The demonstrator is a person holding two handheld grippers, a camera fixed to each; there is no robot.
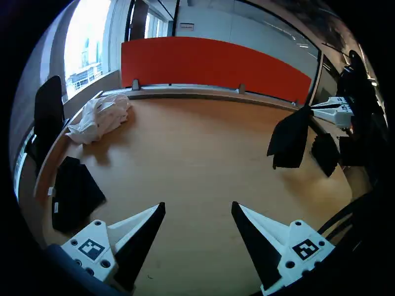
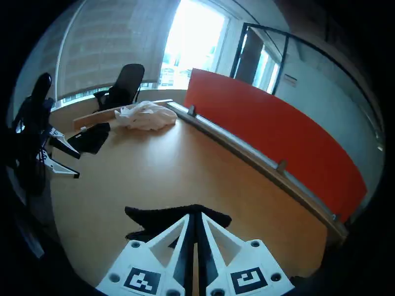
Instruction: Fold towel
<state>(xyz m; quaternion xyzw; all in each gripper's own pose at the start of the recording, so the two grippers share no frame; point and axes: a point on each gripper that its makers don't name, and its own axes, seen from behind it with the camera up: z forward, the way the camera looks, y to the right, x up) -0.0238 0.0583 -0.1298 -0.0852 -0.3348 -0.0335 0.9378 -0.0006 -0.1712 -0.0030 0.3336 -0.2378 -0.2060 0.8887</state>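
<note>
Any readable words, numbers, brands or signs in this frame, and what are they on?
Wall sign: too blurred to read.
White tags on the folded black cloth: too small to read.
Left hand-held gripper markers: square patterns, no characters.
Nothing else legible.

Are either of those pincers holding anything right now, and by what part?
The right gripper is shut on a black towel, pinching its top corner so it hangs. The left gripper is open and empty.

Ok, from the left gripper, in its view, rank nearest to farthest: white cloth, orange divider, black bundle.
1. Black bundle, just left of the left gripper.
2. White cloth, far left corner.
3. Orange divider, across the back.
</note>
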